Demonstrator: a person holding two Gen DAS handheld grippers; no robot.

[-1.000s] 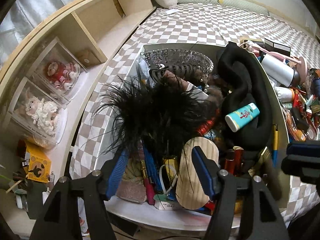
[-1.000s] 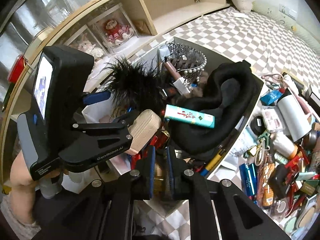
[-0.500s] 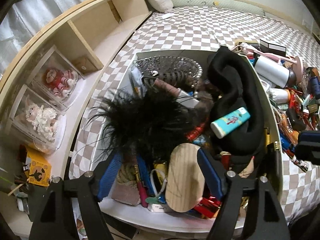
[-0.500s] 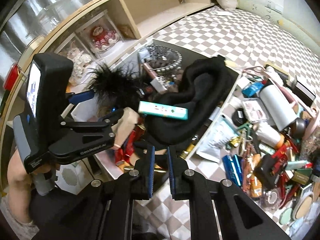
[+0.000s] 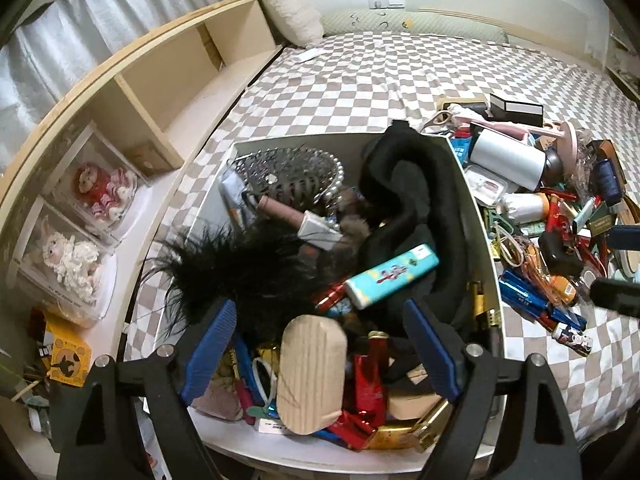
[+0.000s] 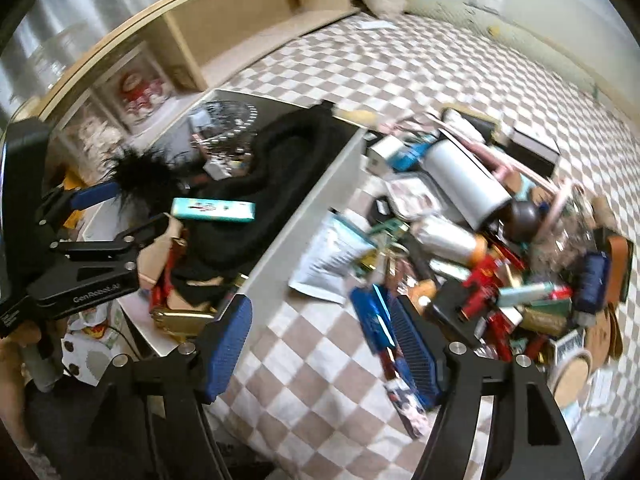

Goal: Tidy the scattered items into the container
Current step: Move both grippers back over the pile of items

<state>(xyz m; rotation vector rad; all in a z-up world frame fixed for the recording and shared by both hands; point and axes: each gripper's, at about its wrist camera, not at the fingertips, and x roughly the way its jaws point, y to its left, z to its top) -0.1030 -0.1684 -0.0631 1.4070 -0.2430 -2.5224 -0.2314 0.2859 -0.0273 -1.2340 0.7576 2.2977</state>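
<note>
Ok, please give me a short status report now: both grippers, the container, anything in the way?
Left hand-held gripper open over white container, holding nothing. Right hand-held gripper open beside scattered pile. Container heaped; black fabric over rim.

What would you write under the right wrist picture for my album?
Open right tongs hover over the checkered bed, between the full box and a messy pile.

left gripper (image 6: 100, 216) side plate: "GenRobot.AI" in white letters
teal box (image 5: 392, 276) print: red characters, too small to read

Black tool (image 5: 320, 356) (blue ribbed pads (image 5: 210, 344))
</note>
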